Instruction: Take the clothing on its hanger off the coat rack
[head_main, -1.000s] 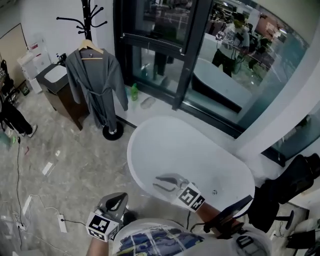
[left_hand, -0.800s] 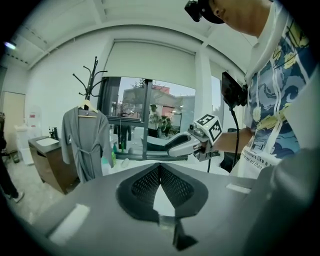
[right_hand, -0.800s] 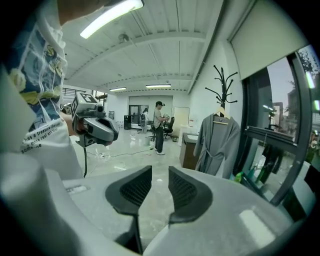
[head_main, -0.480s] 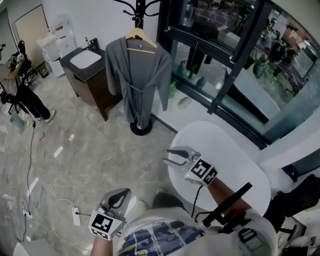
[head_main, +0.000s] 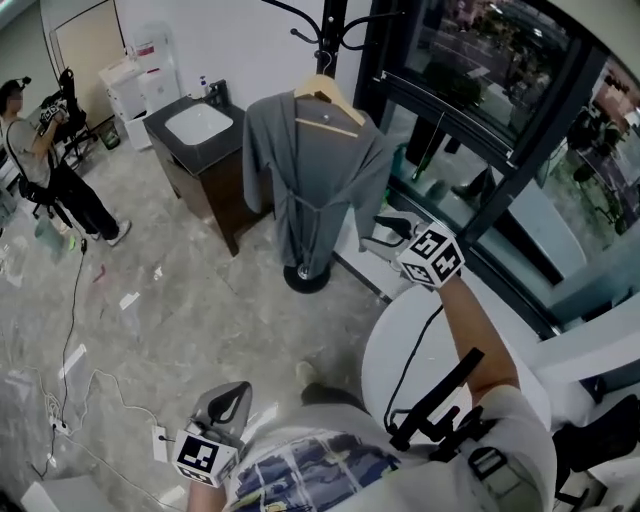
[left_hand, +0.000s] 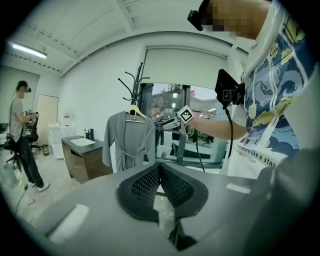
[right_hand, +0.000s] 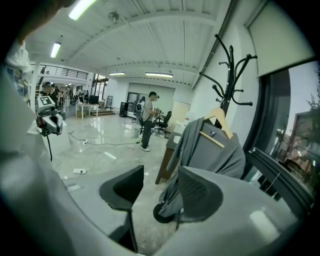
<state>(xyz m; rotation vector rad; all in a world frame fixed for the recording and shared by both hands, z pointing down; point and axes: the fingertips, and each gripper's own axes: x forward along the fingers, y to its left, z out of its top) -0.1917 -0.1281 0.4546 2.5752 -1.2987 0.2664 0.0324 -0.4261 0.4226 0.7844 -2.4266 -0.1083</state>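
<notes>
- The right gripper (right_hand: 161, 176) has its jaws standing apart with only air between the pads. They have just been opening, which looks like getting ready to take hold.
- The left gripper (left_hand: 160, 174) has its jaws pressed together on nothing. It hangs low by the person's waist, pointing roughly at the rack from well back.
- Just past the right jaws hangs the grey robe (head_main: 312, 170), near but not touched. In the right gripper view it fills the space ahead, with clear floor in between.
- The robe sits on a wooden hanger (head_main: 327, 92), whose hook is over a peg of the black coat rack (head_main: 331, 28). Nothing has been lifted yet.
- What has changed: a second ago the right gripper hovered over the white bathtub (head_main: 392, 345) and the robe was far off at the top left of the head view. Now the robe is central and the right arm is stretched out beside its sleeve.
- So the approach is nearly done (the walking part, at least). My judgement is that the grasp comes next, probably up at the hanger, which then has to rise clear of the peg.
- Beyond the rack stands a dark vanity (head_main: 196, 140) with a white basin.
</notes>
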